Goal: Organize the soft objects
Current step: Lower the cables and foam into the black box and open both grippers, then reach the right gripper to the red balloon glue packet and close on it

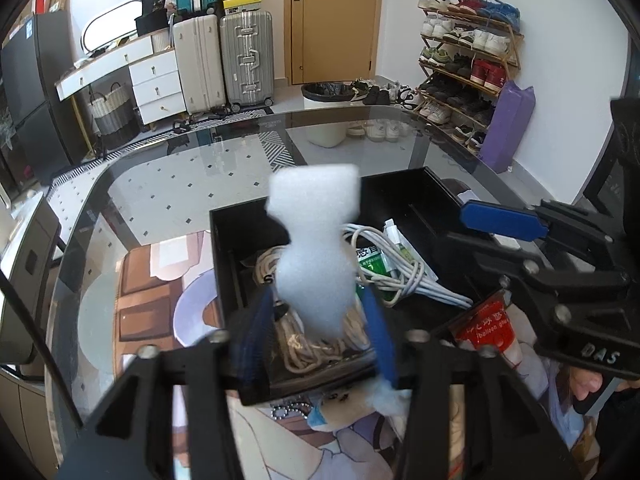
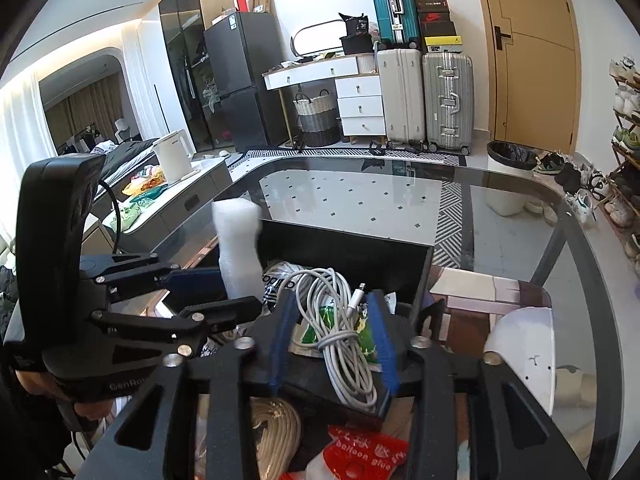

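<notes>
Left wrist view: the left gripper (image 1: 318, 320) pinches a white, spongy foam block (image 1: 314, 248) that is squeezed to a waist between its blue pads, above the black rectangular plastic bin (image 1: 404, 196). Too light a squeeze could let the foam slip out.

Right wrist view: the right gripper (image 2: 334, 344) stands spread around a smooth coiled white cable (image 2: 344, 320), which could snag.

Beyond the glass table (image 1: 168, 168) stand two suitcases (image 1: 224, 64), a wooden door (image 1: 332, 20), a shoe rack (image 1: 468, 60) and a bin (image 1: 324, 114).
</notes>
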A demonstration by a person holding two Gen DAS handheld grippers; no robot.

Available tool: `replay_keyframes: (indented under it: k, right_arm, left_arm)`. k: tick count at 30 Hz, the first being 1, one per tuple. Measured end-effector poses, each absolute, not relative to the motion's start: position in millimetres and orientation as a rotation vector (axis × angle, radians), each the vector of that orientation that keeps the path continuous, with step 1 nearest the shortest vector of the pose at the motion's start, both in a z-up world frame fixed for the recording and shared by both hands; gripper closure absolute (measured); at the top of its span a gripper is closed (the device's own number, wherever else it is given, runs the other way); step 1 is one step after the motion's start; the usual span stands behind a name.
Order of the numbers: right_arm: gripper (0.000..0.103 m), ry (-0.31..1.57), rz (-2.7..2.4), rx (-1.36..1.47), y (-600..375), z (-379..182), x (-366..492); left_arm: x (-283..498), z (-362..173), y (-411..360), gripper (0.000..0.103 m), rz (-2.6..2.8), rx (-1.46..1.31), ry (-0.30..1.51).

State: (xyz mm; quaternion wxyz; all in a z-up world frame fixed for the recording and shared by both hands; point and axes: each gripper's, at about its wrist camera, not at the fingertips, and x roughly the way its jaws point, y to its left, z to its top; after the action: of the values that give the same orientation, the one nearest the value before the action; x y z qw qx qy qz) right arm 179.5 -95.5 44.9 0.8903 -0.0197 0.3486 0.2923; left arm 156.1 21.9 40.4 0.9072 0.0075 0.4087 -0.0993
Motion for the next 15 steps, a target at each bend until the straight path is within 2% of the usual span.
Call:
replay_keyframes:
  k: [1, 3, 5, 7, 10, 11, 13, 15]
  right_arm:
    - [0.053, 0.72, 0.607, -0.04, -97.3, 46.0, 176.5]
    - [0.045, 0.715, 0.606, -0.046, -103.3, 50.0, 174.3]
    - [0.028, 0.705, 0.596, -0.057, -107.4, 52.8, 167.7]
    - [0.017, 0.691, 0.586, -0.058, -111.7, 55.6, 159.8]
    - [0.014, 0.677, 0.563, -0.058, -119.0, 58.2, 148.2]
    - [0.008, 0.679, 0.554, -0.061, -121.4, 58.1, 145.9]
    - [0.002, 0.685, 0.531, -0.07, -124.6, 56.8, 140.7]
    - [0.001, 0.679, 0.52, -0.068, -128.6, 56.2, 135.6]
  left_arm:
    - [153.3, 43.2, 22.6, 0.041, -0.226, 0.0, 0.842]
    - [146.1, 47.9, 23.5, 0.039, -0.223, 0.007, 0.827]
    - [137.3, 52.3, 24.3, 0.027, -0.205, 0.028, 0.805]
    - [129.6, 55.9, 27.2, 0.013, -0.212, 0.027, 0.788]
    - [118.6, 59.7, 31.9, 0.003, -0.188, 0.042, 0.761]
    - [115.2, 60.8, 34.4, 0.0, -0.177, 0.041, 0.753]
    - [108.0, 61.9, 41.4, 0.0, -0.157, 0.026, 0.737]
    - [103.2, 61.6, 47.5, 0.0, -0.146, 0.011, 0.737]
